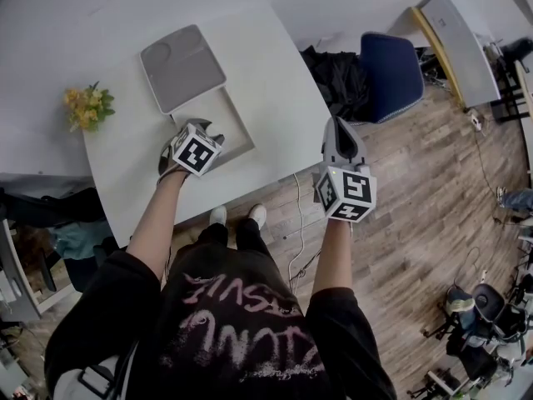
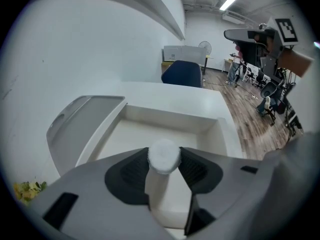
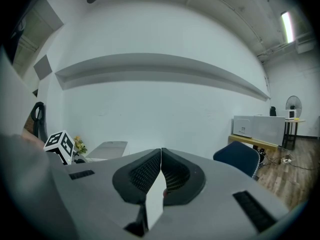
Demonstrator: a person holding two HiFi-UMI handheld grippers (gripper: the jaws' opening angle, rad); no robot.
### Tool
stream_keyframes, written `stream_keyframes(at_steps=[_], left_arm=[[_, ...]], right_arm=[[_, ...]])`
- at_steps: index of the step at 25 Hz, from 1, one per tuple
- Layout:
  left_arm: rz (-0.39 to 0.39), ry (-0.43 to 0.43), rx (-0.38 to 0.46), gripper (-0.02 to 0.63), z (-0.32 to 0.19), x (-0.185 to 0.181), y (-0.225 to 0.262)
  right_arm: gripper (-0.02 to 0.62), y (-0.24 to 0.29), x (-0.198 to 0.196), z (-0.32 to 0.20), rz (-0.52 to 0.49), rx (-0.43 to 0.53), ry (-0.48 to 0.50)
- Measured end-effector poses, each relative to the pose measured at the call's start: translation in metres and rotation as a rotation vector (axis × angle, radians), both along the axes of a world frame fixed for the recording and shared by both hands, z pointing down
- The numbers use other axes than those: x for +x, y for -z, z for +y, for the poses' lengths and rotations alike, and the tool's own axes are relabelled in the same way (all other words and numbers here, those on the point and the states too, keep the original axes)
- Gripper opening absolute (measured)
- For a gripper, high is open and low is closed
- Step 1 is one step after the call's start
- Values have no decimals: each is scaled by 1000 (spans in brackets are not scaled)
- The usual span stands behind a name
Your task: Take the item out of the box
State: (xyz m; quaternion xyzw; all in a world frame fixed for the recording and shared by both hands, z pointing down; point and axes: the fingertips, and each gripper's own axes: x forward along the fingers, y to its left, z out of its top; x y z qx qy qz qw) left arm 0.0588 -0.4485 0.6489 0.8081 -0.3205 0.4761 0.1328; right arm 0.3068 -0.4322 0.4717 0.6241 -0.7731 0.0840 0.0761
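The bench (image 1: 275,98) carries the open box (image 2: 167,115) just under your left gripper (image 1: 202,133), which pinches the white capped cylinder (image 2: 159,194). It seems light, stiff and smooth, so hold near the cap. Your right gripper (image 3: 160,176) is pressed together.

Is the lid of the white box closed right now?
No, the lid lies flipped open, flat beside the box.

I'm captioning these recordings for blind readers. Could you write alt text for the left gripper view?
The left gripper grips a white cylindrical item by its round top, over an open white box on a white table. The box's lid lies at left; a blue chair stands behind.
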Motion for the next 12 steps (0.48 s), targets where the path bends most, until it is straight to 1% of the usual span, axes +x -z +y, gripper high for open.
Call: stream_keyframes(at_steps=[5, 12], left_arm=[[24, 28, 20, 178, 1, -1, 10], [94, 86, 71, 176, 6, -9, 33]], right_arm=[[9, 4, -2, 0, 2, 9, 11], [9, 12, -14, -2, -9, 31, 40]])
